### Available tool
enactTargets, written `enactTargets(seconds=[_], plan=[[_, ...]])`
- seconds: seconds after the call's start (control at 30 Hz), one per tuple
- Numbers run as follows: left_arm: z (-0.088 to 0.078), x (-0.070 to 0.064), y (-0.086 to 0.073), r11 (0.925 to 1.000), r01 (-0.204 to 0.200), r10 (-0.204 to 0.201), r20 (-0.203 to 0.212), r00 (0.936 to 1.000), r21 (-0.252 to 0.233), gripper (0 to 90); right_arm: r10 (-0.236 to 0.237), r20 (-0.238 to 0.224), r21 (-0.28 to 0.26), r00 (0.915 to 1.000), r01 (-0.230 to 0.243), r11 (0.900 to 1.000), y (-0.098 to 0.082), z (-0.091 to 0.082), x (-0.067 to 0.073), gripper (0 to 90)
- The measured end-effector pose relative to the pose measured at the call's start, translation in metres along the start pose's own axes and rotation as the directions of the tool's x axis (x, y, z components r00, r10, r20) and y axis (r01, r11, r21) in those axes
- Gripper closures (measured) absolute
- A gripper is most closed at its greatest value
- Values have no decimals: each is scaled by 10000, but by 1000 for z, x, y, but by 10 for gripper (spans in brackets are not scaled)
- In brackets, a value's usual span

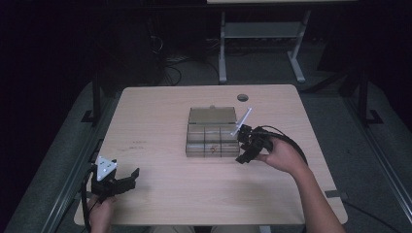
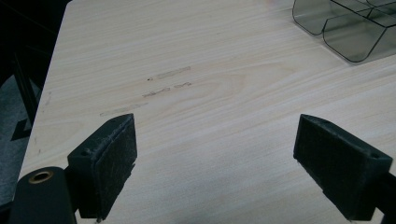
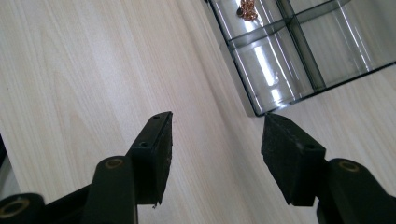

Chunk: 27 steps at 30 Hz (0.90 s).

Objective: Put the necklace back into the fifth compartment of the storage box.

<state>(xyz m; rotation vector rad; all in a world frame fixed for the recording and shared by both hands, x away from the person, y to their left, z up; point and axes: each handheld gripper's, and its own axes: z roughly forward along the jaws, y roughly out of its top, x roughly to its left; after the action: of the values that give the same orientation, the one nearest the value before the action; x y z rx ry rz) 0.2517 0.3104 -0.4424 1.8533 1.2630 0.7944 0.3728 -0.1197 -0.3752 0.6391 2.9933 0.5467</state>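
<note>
A clear, smoke-tinted plastic box [image 1: 212,141] is seen on the wooden table [image 1: 160,111], just in front of the right claw [image 1: 245,145]. The box is low and rectangular, and its lid [image 1: 212,115] is laid open flat on the far side, away from the claw. The inside is divided by thin walls into several small compartments. In the right gripper view the near corner of the box [image 3: 299,51] is found just beyond the tip of one jaw, close to it, but whether it is touched cannot be told. In one compartment further from the claw a small golden-brown thing [image 3: 247,10] is seen; what it is cannot be told. The compartments nearest to the claw look bare, with only light reflected on the bottom. The right claw is held wide open, and nothing is gripped between its jaws; only the table surface is seen between them. The left claw [image 1: 121,180] is kept well apart from the box, near the table edge at the person's side, also wide open and holding nothing. From this claw the box [image 2: 348,28] is seen far ahead and to one side, with its rounded corners turned to it.
</note>
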Motion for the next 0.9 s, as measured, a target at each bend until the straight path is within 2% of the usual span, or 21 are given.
enactTargets(seconds=[0.57, 0.9], plan=[[1, -2, 0, 9999, -128, 128, 14, 9999, -5, 130, 393, -27, -101, 9992, -393, 9992, -33, 2, 3, 426], [0, -3, 0, 9998, -188, 188, 42, 9998, 1, 130, 781, -60, -150, 9969, -782, 9968, -60, 7, 5, 426]])
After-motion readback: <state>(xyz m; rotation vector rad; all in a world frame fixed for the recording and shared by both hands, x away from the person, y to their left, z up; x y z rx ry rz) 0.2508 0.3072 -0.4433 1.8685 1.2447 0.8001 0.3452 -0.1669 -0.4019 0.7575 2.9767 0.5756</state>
